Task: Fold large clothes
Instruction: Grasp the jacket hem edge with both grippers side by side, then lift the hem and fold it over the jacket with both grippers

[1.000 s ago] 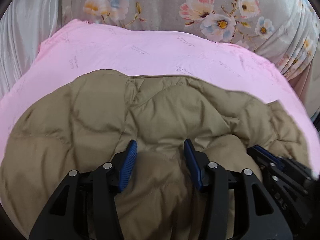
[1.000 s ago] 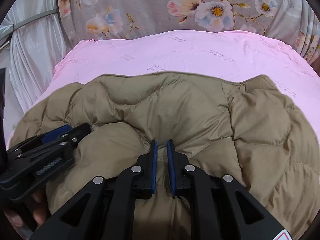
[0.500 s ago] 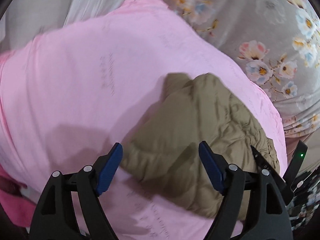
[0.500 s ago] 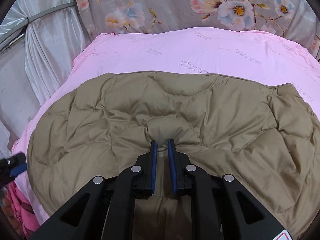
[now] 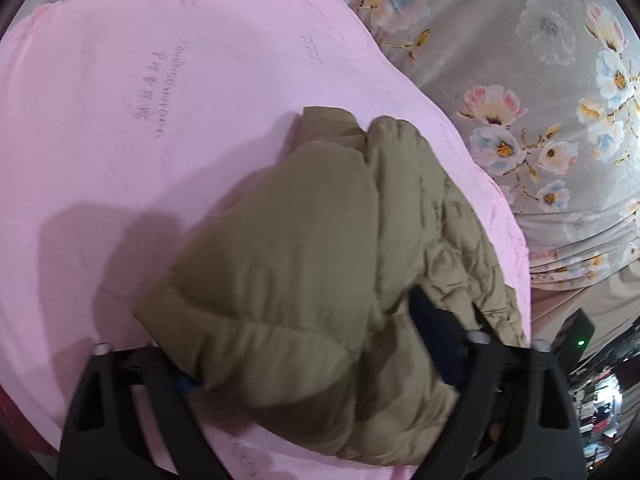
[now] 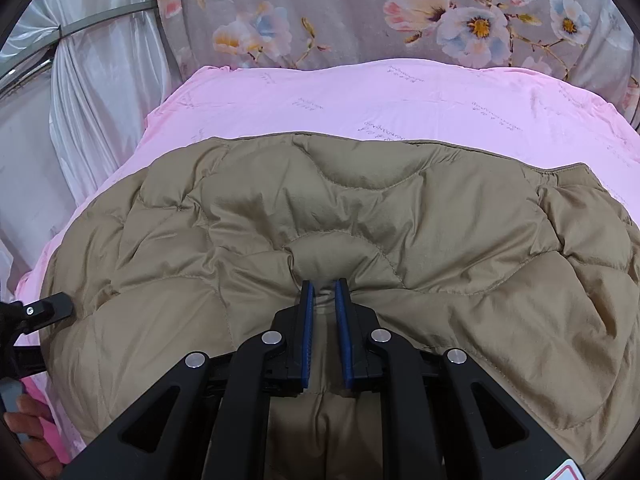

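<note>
A tan quilted puffer jacket [image 6: 360, 216] lies spread on a pink sheet [image 6: 400, 100]. My right gripper [image 6: 324, 288] is shut on a pinch of the jacket's fabric near its near edge. In the left wrist view the jacket [image 5: 312, 240] shows from its left end, bunched up. My left gripper [image 5: 304, 344] is open wide with the jacket's end bulging between its fingers; the left fingertip is hidden under the fabric. The left gripper also shows in the right wrist view [image 6: 44, 312] at the jacket's left edge.
A grey floral cloth [image 6: 400, 12] hangs behind the pink surface. White satin curtains [image 6: 92, 92] hang at the left. A dark device with a green light [image 5: 576, 340] stands off the right edge in the left wrist view.
My left gripper opened wider, swung out to the jacket's left end and closed in around it. My right gripper stayed shut on the fabric while the jacket spread flatter.
</note>
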`<state>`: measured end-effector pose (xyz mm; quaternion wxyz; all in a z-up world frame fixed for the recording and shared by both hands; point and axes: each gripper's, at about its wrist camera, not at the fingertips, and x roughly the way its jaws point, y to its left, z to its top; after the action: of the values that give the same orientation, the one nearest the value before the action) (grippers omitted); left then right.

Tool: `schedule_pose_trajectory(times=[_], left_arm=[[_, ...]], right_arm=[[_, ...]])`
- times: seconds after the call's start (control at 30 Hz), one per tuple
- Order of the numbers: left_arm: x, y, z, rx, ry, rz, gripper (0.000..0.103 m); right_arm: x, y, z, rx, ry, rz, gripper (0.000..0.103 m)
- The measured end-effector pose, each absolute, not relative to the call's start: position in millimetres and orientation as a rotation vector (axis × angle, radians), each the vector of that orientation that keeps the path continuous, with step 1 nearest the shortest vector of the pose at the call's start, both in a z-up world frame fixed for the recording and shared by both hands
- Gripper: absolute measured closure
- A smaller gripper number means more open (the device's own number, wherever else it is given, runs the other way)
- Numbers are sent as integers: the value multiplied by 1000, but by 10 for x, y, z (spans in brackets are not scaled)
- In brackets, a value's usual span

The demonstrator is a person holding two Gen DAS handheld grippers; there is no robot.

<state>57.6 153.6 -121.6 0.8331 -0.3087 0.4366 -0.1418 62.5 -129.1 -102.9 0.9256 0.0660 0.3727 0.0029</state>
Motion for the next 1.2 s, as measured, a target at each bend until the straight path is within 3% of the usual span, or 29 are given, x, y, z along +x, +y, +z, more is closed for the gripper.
schedule_pose_trajectory(times=[0.13, 0.23, 0.53, 0.73, 0.93, 1.2], left_arm=[[528, 1456, -981, -592, 873, -297, 67], [449, 1354, -719, -536, 822, -335, 82], [229, 932, 92, -327, 656, -434, 88], [30, 504, 436, -199, 581, -530, 89], [-304, -252, 629, -14, 515, -660, 89], [-542, -1209, 501, 118, 556, -858, 89]], right_arm=[[624, -1287, -1034, 143, 764, 6, 89], [632, -1291, -1030, 150, 766, 10, 89], [52, -1450, -529, 238, 906, 139, 89], [-40, -1409, -782, 256, 1001, 227, 88], [104, -1684, -1053, 543, 909, 367, 95], [-837, -2572, -642, 560, 763, 145, 90]])
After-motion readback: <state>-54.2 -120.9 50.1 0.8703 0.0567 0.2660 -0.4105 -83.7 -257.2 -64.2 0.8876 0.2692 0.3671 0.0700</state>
